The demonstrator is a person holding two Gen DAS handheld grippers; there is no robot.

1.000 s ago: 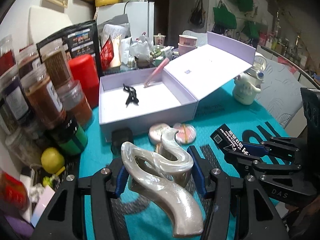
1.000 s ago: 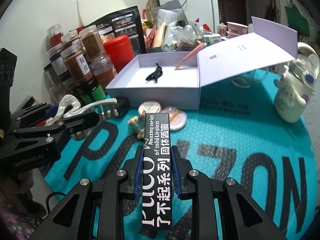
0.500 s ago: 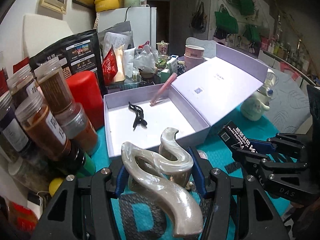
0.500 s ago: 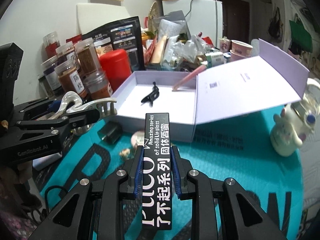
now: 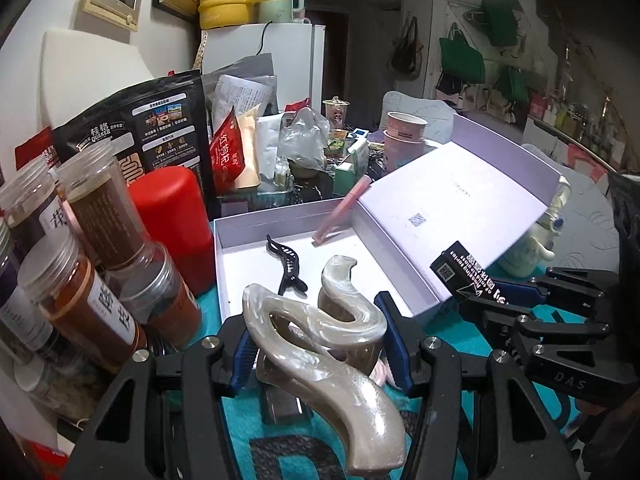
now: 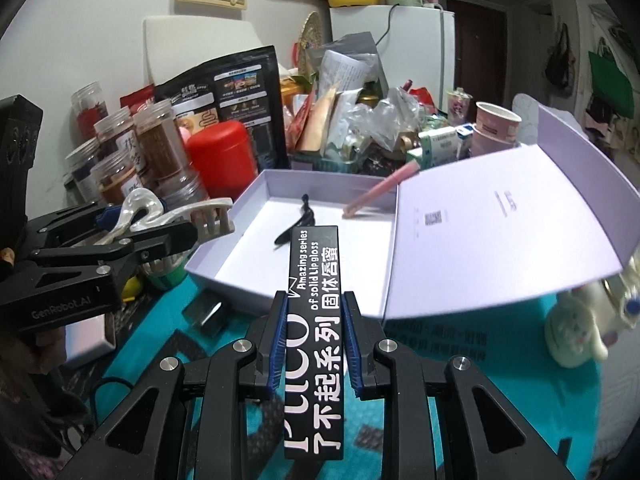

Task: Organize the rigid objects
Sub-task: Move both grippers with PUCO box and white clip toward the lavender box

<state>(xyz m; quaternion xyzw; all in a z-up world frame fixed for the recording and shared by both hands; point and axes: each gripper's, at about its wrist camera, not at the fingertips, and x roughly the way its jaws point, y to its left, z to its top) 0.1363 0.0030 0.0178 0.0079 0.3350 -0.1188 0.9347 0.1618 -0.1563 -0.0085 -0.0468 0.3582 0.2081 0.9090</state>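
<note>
Left wrist view: the left hand-held gripper (image 5: 316, 344) is clamped on a pearly cream S-shaped hair claw (image 5: 320, 332), held over the near edge of the open lilac cardboard box (image 5: 400, 280); a black hair clip (image 5: 288, 266) and a pink tube (image 5: 340, 216) lie inside.
Right wrist view: the right hand-held gripper (image 6: 314, 340) is closed on a long black lip-gloss carton (image 6: 314, 340), aimed at the box (image 6: 240, 280).
Technique: carry each item past the wall onto bare floor, lower, then open.
Change: the box looms nearer in both views than a second ago; both grips are unchanged.
</note>
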